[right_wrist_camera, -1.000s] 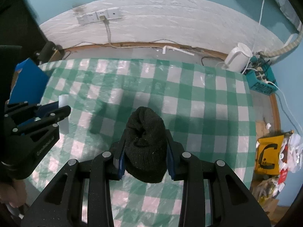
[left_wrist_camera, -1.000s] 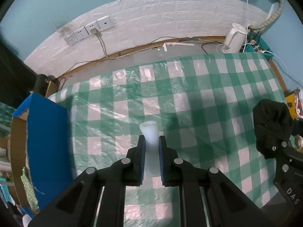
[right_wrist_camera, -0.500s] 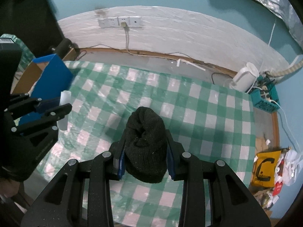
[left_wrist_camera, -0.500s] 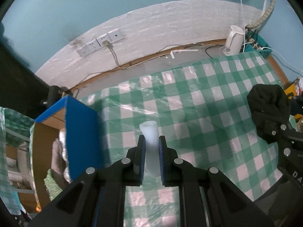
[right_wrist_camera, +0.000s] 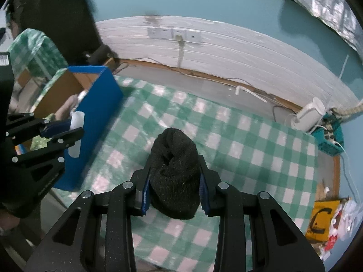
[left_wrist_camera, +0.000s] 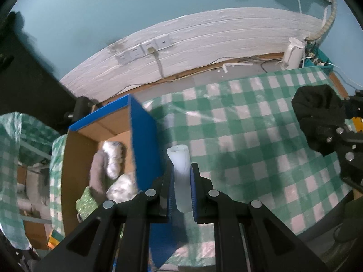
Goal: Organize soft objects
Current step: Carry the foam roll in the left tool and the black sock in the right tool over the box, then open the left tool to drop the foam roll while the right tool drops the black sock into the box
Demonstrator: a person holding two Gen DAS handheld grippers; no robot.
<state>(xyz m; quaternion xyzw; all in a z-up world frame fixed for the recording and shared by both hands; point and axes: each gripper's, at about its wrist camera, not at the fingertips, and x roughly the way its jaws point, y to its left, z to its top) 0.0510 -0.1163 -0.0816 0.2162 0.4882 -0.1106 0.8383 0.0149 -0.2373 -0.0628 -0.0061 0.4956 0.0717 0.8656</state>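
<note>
The left claw (left_wrist_camera: 181,189) is closed on a pale, soft white roll (left_wrist_camera: 180,174), held above the near blue wall of an open cardboard box (left_wrist_camera: 143,145) at the left edge of the checked counter (left_wrist_camera: 238,140). The right claw (right_wrist_camera: 174,184) grips a black knitted bundle (right_wrist_camera: 174,170) over the counter's middle. To place well, carry the roll clear past the wall, over the soft items (left_wrist_camera: 113,158) inside, before opening.

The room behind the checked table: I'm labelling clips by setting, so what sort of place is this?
Probably a lived-in home room, not a lab. A green checked plastic tablecloth covers the table, a white electric kettle stands on the floor by tangled cables, and a blue cardboard box already holds soft items.
</note>
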